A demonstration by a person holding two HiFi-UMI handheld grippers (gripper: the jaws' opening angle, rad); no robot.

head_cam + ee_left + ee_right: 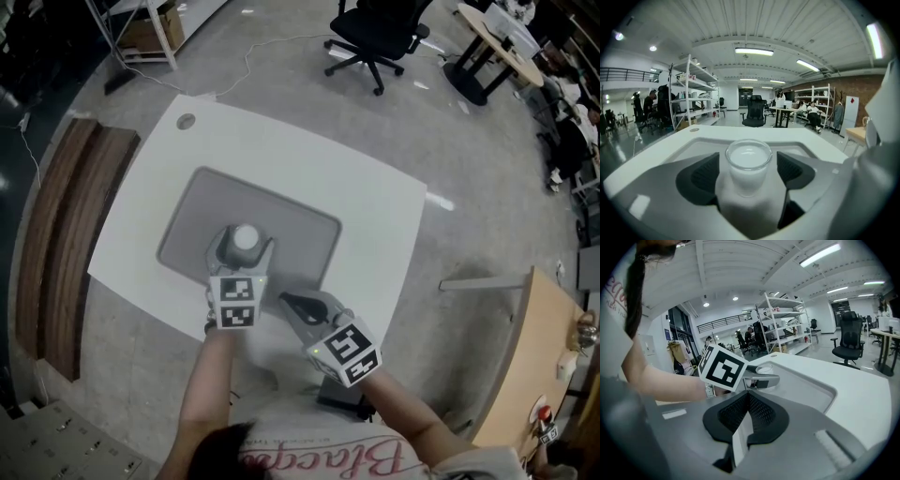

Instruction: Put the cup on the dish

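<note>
Clear cup stands untouched between the left gripper's wide-apart jaws, a gap on each side, on the grey dish. The right gripper's jaws are pressed together, empty.

White shirt with pink script; grey hand-held grippers carry black-and-white marker cubes.

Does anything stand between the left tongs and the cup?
Nothing visible does. The cup stands directly between the open left tongs, with a gap on either side, on the grey dish.
</note>
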